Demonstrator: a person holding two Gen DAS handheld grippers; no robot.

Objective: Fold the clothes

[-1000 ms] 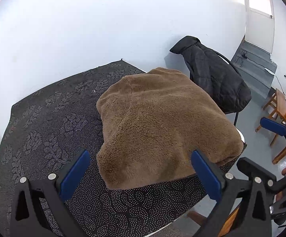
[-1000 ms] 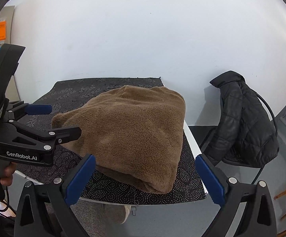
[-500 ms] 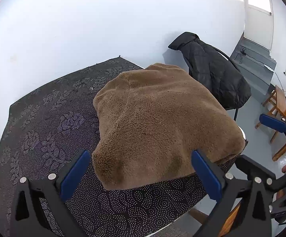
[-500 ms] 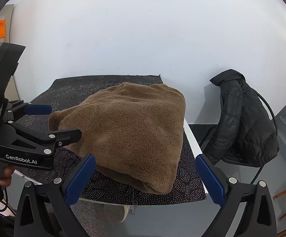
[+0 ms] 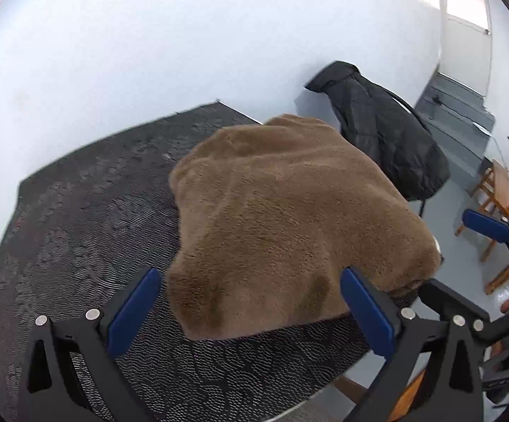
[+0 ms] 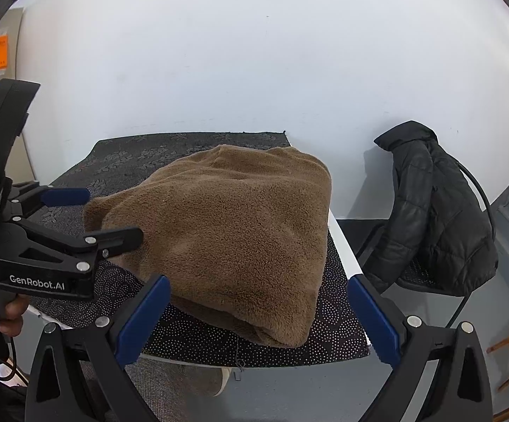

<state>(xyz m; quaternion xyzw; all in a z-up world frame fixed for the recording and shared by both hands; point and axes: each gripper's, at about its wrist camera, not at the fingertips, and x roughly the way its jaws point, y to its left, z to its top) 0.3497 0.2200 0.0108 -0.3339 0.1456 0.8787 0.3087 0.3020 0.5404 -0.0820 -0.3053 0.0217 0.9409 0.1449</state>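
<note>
Lying folded on the dark patterned tablecloth [image 6: 198, 337], the brown fleece garment [image 6: 240, 232] is sitting toward the cloth's right side, its right edge running along the table edge. The left gripper [image 5: 251, 313] is hovering at the garment's near left corner, jaws apart. The right gripper [image 6: 258, 316] is hovering before the garment's near edge, jaws spread, gripping nothing. Bare cloth is lying open left of the garment; a black jacket [image 6: 433, 211] is hanging on a chair beyond its right.
</note>
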